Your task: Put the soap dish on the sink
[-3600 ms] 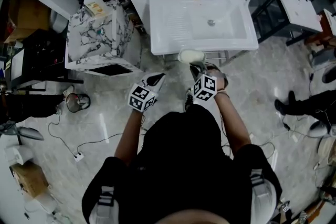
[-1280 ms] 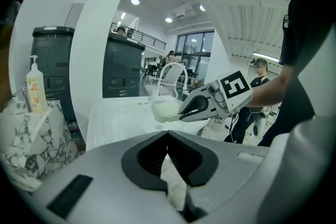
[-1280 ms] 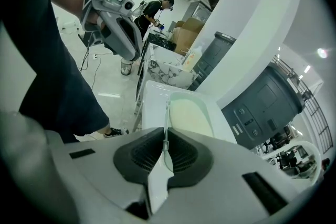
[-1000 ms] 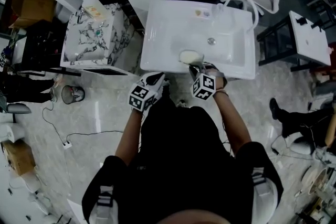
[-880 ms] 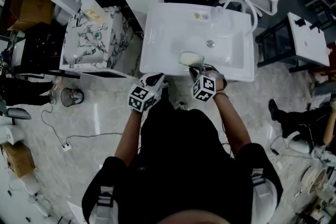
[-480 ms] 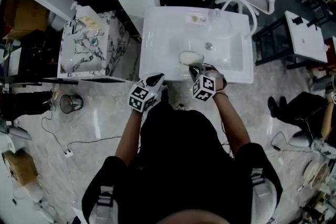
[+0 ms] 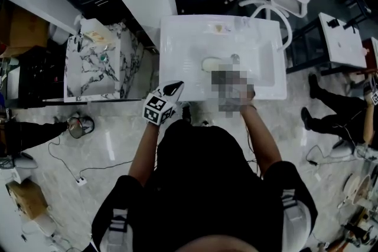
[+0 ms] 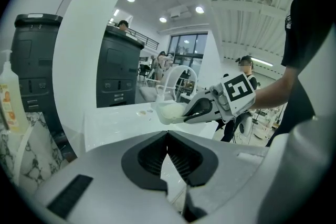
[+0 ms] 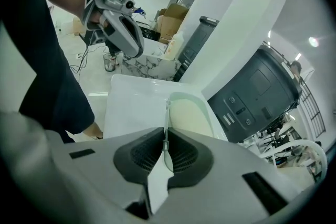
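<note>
Right gripper view: the right gripper (image 9: 166,136) has its fingers clamped on the rim of the pale soap dish (image 9: 190,115), held above the white sink (image 9: 131,99). The left gripper (image 8: 168,135), fingers pressed together on nothing, sits near the sink's front edge.

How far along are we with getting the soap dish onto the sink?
Done: the pale oval soap dish is picked up and sits over the white sink. In hand: the right claw is shut on its rim, holding it above the basin; the left claw is shut and empty. Left: lower it, release.
</note>
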Available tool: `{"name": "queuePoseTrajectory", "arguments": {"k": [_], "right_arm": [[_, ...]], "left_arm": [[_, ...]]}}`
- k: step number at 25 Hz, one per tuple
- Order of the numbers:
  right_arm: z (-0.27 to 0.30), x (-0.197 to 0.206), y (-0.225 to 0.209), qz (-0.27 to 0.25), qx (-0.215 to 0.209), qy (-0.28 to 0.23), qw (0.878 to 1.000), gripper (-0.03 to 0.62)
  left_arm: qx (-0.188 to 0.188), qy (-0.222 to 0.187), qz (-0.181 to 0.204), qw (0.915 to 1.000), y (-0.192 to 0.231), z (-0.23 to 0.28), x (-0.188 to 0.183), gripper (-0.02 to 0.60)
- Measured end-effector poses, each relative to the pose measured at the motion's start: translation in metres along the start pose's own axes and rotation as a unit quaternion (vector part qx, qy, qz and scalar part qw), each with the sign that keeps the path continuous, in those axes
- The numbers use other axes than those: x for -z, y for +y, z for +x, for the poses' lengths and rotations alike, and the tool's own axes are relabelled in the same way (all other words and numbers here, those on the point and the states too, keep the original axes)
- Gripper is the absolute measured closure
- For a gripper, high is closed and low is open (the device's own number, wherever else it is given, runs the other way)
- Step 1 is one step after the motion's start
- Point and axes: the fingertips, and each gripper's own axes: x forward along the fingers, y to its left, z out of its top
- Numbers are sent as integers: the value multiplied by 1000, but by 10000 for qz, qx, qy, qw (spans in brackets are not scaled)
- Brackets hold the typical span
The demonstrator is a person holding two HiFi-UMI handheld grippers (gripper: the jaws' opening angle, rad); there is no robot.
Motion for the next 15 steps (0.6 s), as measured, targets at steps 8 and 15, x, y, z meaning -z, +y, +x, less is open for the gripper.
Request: {"name": "queuePoseTrajectory", "arguments": {"k": [8, 15], "right_arm": [[25, -12, -20, 101, -16, 88, 9999, 579], [42, -19, -34, 239, 22, 170, 9996, 579]], "left_arm": [[194, 62, 27, 9998, 34, 16, -4, 581], [391, 91, 23, 9992, 57, 30, -20, 581]]}}
